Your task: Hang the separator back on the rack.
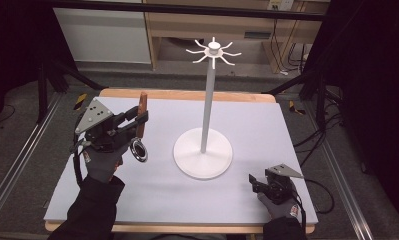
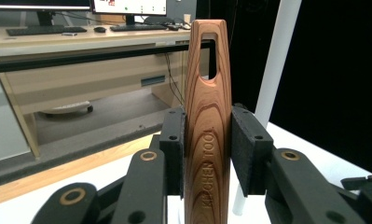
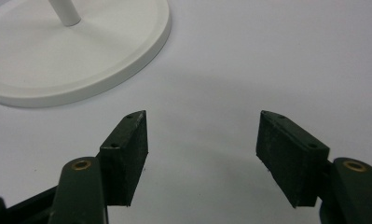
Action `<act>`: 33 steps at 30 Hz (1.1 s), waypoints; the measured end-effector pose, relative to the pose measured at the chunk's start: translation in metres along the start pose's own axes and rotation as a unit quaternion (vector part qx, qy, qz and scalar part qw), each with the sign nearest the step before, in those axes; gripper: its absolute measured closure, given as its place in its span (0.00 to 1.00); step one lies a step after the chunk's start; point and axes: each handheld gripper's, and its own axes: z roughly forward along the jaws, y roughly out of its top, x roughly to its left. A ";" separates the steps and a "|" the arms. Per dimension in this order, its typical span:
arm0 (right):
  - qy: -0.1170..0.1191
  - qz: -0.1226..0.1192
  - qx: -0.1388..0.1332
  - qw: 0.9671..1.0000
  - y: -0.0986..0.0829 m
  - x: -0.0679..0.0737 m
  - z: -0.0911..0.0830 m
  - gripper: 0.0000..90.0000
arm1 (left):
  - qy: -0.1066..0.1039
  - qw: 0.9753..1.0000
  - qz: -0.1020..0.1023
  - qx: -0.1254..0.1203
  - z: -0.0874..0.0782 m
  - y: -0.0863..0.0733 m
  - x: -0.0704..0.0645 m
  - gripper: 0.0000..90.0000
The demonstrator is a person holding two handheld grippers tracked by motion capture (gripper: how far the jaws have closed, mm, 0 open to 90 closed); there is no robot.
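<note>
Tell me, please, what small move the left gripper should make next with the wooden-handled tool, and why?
Probably lift it higher toward the stand's hooks. The left gripper is shut on the wooden-handled tool, held upright with its hanging slot on top, but it sits well below the hooks and left of the white pole. The right gripper rests open on the table.

The white hook stand [image 1: 203, 150] blocks the middle of your surface [image 1: 267, 125]: its round base spreads wide and its pole rises to the hooks. Bare surface lies open between that base and your right gripper [image 1: 255, 182], and beyond the base on the far side
</note>
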 end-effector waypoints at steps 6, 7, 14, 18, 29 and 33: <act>0.003 0.002 0.002 1.000 0.000 0.000 0.000 0.38 | -0.004 1.000 -0.002 -0.006 0.004 0.008 -0.002 0.75; 0.003 0.002 0.002 1.000 0.000 0.000 0.000 0.38 | -0.006 1.000 -0.002 -0.007 0.005 0.009 -0.003 0.75; 0.001 0.000 0.002 1.000 0.000 0.000 0.000 0.38 | -0.012 1.000 0.001 -0.017 0.008 0.022 -0.008 0.75; 0.003 0.003 0.003 1.000 0.000 0.001 -0.001 0.38 | -0.016 1.000 -0.001 -0.023 0.010 0.029 -0.011 0.75; 0.003 0.001 0.001 1.000 0.000 0.000 0.000 0.38 | -0.027 0.999 0.012 -0.036 0.014 0.050 -0.027 0.75; 0.005 0.003 0.002 1.000 0.000 0.000 0.000 0.38 | -0.031 0.999 0.015 -0.039 0.016 0.054 -0.030 0.75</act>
